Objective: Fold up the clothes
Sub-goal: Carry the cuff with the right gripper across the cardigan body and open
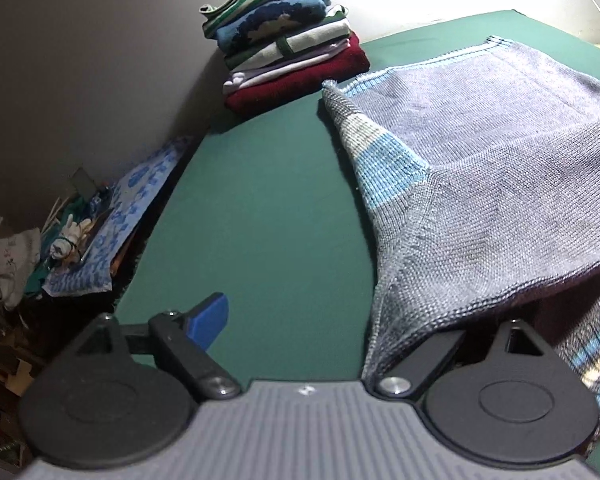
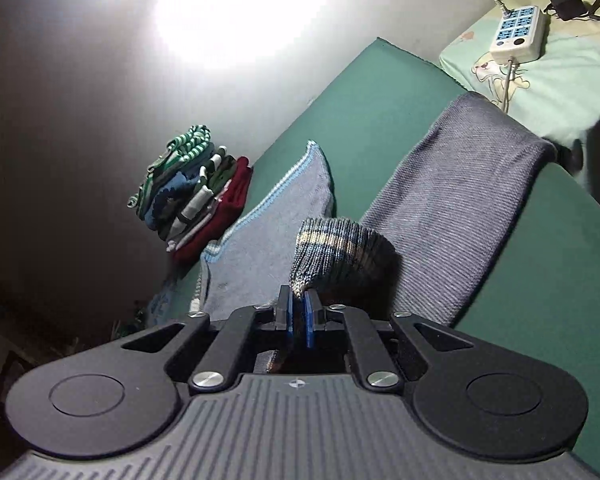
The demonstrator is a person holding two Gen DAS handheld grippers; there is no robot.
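Note:
A grey knitted sweater [image 1: 500, 168] with pale blue stripes lies spread on the green surface [image 1: 260, 208] in the left wrist view. My left gripper [image 1: 340, 316] is open wide at the sweater's near edge. Its left blue pad [image 1: 210, 318] shows over bare green, and its right finger is hidden under draped knit. In the right wrist view my right gripper [image 2: 298, 304] is shut on the sweater's striped sleeve cuff [image 2: 340, 252], held up over the sweater [image 2: 256, 256]. The sleeve [image 2: 460, 208] runs away to the right.
A stack of folded clothes [image 1: 284, 44] sits against the wall at the far corner, and shows as the same stack [image 2: 196, 200] in the right wrist view. Clutter and a blue patterned cloth [image 1: 112, 232] lie beyond the left edge. A white power strip [image 2: 518, 34] rests on pale green bedding [image 2: 568, 88].

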